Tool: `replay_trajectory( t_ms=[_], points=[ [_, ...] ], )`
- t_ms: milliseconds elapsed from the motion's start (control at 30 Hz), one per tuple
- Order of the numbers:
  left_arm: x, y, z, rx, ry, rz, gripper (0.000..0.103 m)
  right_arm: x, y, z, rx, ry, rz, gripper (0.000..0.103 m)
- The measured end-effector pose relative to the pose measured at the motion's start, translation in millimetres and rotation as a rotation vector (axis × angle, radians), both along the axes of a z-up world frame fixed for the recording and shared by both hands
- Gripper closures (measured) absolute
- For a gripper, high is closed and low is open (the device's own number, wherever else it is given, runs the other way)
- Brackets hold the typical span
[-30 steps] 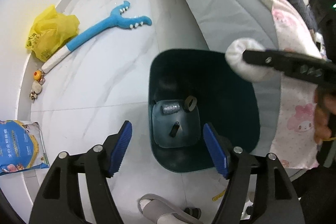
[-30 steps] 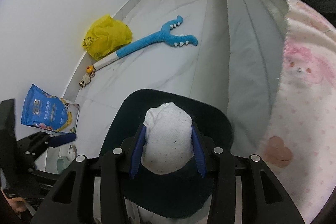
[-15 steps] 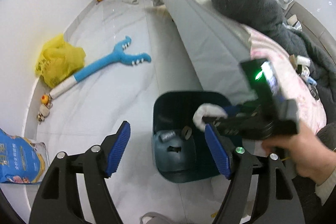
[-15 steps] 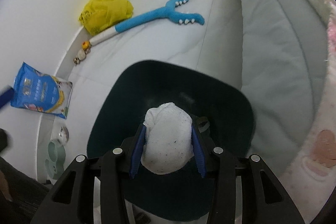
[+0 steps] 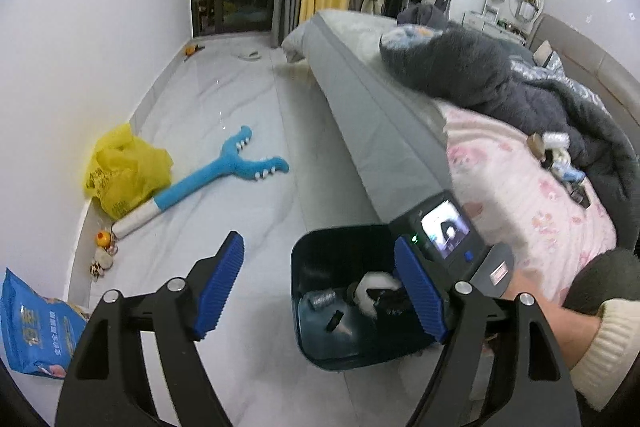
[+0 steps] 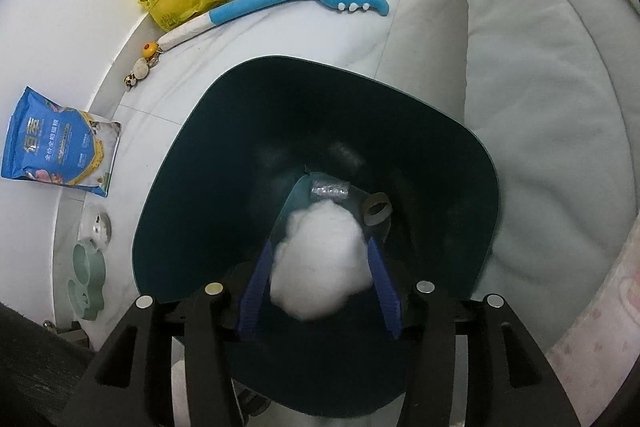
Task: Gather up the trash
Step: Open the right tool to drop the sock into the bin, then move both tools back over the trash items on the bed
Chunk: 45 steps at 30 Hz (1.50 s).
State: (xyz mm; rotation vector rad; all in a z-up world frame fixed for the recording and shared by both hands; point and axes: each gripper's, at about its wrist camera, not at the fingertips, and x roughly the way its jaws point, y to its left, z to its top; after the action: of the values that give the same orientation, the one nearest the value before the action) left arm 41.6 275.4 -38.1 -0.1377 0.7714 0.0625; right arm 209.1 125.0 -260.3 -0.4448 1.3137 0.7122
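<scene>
A dark teal bin point(image 6: 200, 187) stands on the floor against the bed. In the right wrist view my right gripper point(image 6: 320, 287) points down into the bin. Its jaws are opening, and a blurred white paper wad point(image 6: 320, 259) sits between the blue pads, free of their grip. Below it lie a crumpled clear wrapper point(image 6: 330, 189) and a cardboard ring point(image 6: 378, 213). In the left wrist view my left gripper point(image 5: 318, 243) hangs above the bin point(image 5: 320, 259). Its jaws are opening wider with nothing between them. The wad point(image 5: 376, 287) shows inside.
A yellow bag point(image 5: 124, 171), a long blue plush toy point(image 5: 224, 171) and a blue packet point(image 5: 36, 331) lie along the wall. The grey bed point(image 5: 380, 115) with a pink blanket point(image 5: 520, 195) runs along the right. Small items point(image 5: 560, 159) rest on it. A green pet bowl point(image 6: 86, 275) sits by the wall.
The right gripper sank into the bin and its pads parted from the white wad. The left gripper rose and tipped up, so more of the room shows.
</scene>
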Motion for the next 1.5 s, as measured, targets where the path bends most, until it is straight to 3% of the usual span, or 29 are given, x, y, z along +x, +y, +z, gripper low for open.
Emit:
replay_trajectory(
  t_ms=[33,200,267,333,600,733,1000,1200,1500],
  points=[
    [-1.4,-1.1,6.3,0.005,-0.014,-0.001,0.021,-0.9,-0.4,0.7,0.0,-0.004,0.002,0.037],
    [-2.1,-9.2,24.4,0.047,-0.025,0.002,0.016,-1.1,-8.7,14.6,0.016,-0.037,-0.003,0.036],
    [-2.0,-13.4,30.1,0.054,-0.03,-0.002,0.014,-1.2,-12.5,25.1,0.039,-0.055,-0.009,0.023],
    [-2.4,-19.1,36.9,0.06,-0.044,-0.009,0.011,-1.4,-16.5,39.5,0.075,-0.081,-0.013,0.02],
    [4.5,-43.0,58.2,0.056,-0.099,-0.036,0.007,-0.2,-35.6,104.4,0.204,-0.197,-0.015,0.013],
    [7.6,-49.2,67.6,0.013,-0.126,-0.04,0.005,1.6,-54.4,135.1,0.26,-0.256,-0.046,0.01],
    [17.6,-73.6,84.5,0.006,-0.179,-0.072,0.005,6.1,-105.7,177.2,0.303,-0.38,-0.126,0.007],
    [34.4,-95.6,88.8,-0.028,-0.193,-0.106,0.005,13.4,-149.3,188.7,0.289,-0.45,-0.191,0.006],
    [59.3,-129.0,84.5,-0.05,-0.18,-0.153,0.005,31.5,-210.2,186.1,0.29,-0.46,-0.329,0.006]
  ],
)
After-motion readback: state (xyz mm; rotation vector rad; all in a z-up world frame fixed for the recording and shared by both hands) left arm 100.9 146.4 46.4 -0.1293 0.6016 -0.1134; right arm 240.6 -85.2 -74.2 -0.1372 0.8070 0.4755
